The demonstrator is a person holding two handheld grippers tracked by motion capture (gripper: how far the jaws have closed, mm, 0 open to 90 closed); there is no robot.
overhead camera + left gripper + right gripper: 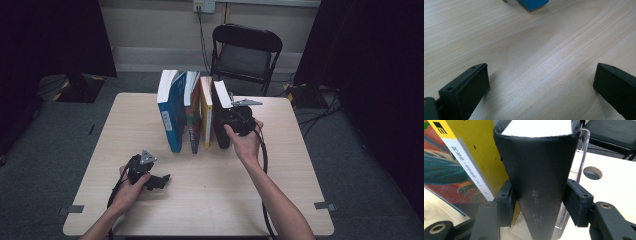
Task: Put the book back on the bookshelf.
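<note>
Several books stand upright in a row at the back of the wooden table (215, 200): a blue book (172, 120), a colourful one (192, 120), a yellow one (206, 115) and a black book (220, 134) at the right end. My right gripper (231, 121) is shut on the black book (539, 182), one pad on each side of its spine low down. In the right gripper view the yellow book (474, 152) leans against it. My left gripper (159, 181) rests open on the table's front left, its jaws wide apart (541, 82) over bare wood.
A clear plastic bookend (580, 157) stands just right of the black book. A round hole (592, 173) is in the tabletop beyond it. A black folding chair (247, 50) stands behind the table. The blue book's corner (532, 3) lies ahead of the left gripper.
</note>
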